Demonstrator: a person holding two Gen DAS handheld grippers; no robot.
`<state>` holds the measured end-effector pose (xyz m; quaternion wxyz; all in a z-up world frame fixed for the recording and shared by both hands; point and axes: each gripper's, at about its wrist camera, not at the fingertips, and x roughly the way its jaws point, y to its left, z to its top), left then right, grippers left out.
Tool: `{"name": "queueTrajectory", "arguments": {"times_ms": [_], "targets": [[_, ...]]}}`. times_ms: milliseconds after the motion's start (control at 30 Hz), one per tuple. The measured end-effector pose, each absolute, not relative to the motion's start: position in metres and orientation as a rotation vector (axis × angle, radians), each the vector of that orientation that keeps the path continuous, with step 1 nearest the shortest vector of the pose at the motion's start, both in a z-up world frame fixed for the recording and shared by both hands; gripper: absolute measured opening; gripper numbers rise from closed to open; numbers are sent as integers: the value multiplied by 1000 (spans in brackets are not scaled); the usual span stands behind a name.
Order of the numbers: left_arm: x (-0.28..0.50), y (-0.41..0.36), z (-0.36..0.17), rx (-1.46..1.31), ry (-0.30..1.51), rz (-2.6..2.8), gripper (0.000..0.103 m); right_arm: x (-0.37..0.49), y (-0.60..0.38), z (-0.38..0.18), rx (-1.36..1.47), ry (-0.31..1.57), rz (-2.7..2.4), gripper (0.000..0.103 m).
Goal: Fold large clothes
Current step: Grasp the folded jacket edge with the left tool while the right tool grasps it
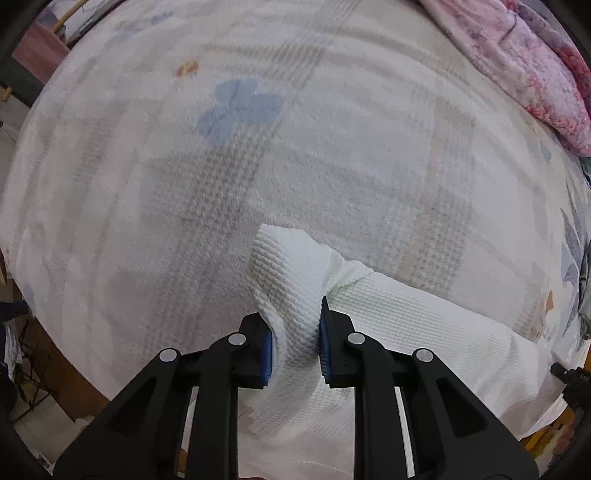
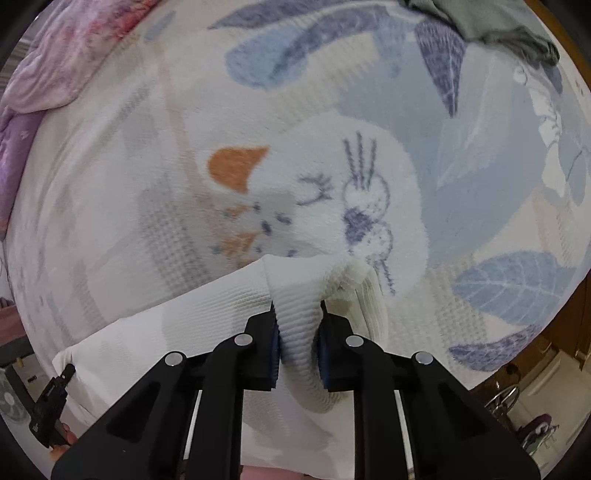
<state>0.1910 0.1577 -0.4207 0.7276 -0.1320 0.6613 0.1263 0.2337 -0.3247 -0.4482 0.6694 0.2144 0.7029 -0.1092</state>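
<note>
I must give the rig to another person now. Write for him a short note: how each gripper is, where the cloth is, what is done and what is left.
Left gripper: shut on a bunched corner of the white waffle-textured garment.
Right gripper: shut on another bunched part of the same garment, with ribbed trim beside it.
The garment is stretched between both grippers over the patterned bed blanket. A pink floral quilt and a grey-green cloth lie at the far edge.
Done: both ends are gripped.
Left: probably all the folding; I see no finished fold. Keep both grips closed.
</note>
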Motion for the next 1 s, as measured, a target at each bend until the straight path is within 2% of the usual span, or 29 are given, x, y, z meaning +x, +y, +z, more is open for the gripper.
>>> {"name": "queueTrajectory", "arguments": {"times_ms": [100,233,400,533,833,1000], "targets": [[183,163,-403,-293,1426,268,19,230,-327,-428,482,1542,-235,14],[212,169,-411,-284,1382,250,18,220,-333,-404,487,1490,-227,13],[225,161,-384,-253,1310,230,16,231,-326,-397,502,1436,-210,12],[244,157,-362,-253,1262,214,16,239,-326,-372,507,1381,-199,12],[311,155,-319,-227,1168,180,15,321,-319,-319,469,1258,-161,12],[371,152,-327,-190,1176,154,15,384,-313,-325,425,1257,-165,12]]}}
